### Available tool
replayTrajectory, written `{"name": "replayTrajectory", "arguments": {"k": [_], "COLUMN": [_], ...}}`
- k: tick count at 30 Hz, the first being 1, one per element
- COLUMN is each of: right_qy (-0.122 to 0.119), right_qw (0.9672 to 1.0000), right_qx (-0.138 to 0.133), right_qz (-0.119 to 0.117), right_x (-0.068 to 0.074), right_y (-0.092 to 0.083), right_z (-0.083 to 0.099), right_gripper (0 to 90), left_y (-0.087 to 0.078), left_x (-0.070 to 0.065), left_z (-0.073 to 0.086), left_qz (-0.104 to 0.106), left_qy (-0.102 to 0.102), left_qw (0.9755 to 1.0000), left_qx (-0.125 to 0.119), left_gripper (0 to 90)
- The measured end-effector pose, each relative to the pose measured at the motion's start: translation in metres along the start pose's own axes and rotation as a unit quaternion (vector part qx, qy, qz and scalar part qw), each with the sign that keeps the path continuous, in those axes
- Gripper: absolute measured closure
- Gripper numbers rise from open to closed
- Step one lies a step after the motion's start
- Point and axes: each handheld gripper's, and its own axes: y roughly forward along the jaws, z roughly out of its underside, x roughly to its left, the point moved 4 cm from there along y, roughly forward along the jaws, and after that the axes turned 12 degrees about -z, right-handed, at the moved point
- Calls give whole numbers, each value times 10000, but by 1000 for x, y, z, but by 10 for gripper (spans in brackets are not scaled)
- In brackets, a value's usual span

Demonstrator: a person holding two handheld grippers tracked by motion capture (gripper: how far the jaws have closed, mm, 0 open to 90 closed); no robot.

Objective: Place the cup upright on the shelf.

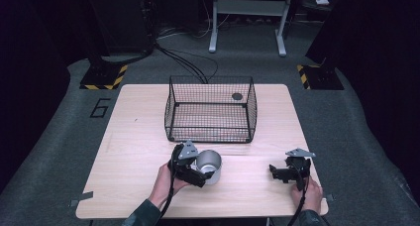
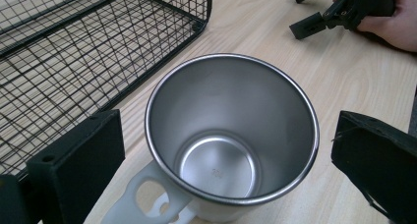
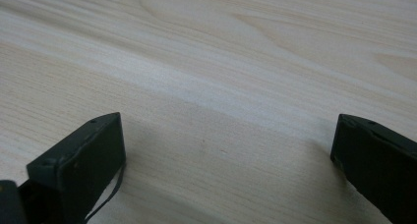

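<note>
The left gripper has its jaws apart around the steel mug (not touching it). The right gripper hangs over the bare table, jaws apart too.

A wire basket sits on the worktop toward its far middle. Just in front of the basket, slightly left of centre, stands an upright mug. The left tongs are at the mug, jaws either side of it. The right tongs rest near the worktop's front right, well apart from the mug.
</note>
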Motion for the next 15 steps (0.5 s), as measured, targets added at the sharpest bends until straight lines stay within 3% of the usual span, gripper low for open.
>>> {"name": "replayTrajectory", "arguments": {"k": [15], "right_qy": [0], "right_qw": [10000], "right_qx": [-1], "right_qz": [0], "right_x": [0], "right_y": [0], "right_z": [0], "right_gripper": [0], "left_y": [16], "left_x": [-7], "left_z": [-2], "left_qz": [43], "left_qy": [91], "left_qw": [9999], "left_qx": [109], "left_gripper": [0]}}
